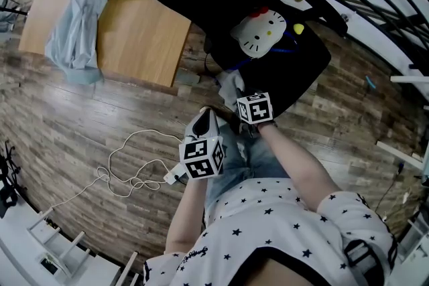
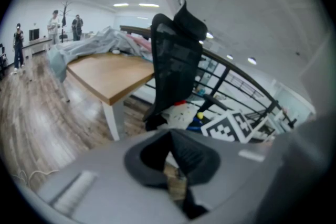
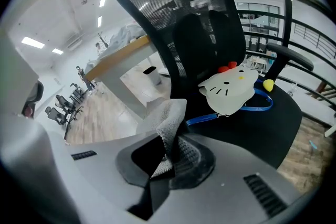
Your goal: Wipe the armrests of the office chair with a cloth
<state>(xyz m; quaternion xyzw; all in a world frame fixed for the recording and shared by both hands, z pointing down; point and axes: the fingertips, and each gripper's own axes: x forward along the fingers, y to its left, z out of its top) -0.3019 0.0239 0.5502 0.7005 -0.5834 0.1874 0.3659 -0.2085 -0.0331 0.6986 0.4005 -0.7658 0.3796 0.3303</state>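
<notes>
Before the chair [image 3: 184, 34], the right tongs [image 3: 170, 152] pinched the cloth [image 3: 169, 115] by an edge, short of the armrest [image 3: 289, 57], the left tongs [image 2: 173, 160] closed empty; rubbing could drag it from so slight a grip.

The person wears a white short-sleeved top [image 1: 288, 218] scattered with small dark stars, and faded blue jeans [image 1: 244, 157]. The left gripper [image 2: 173, 165] and the right gripper [image 3: 168, 157] have smooth pale grey bodies with dark grey ribbed pads at the jaws. Each one carries a white cube [image 1: 202, 157] printed with black square markers.
</notes>
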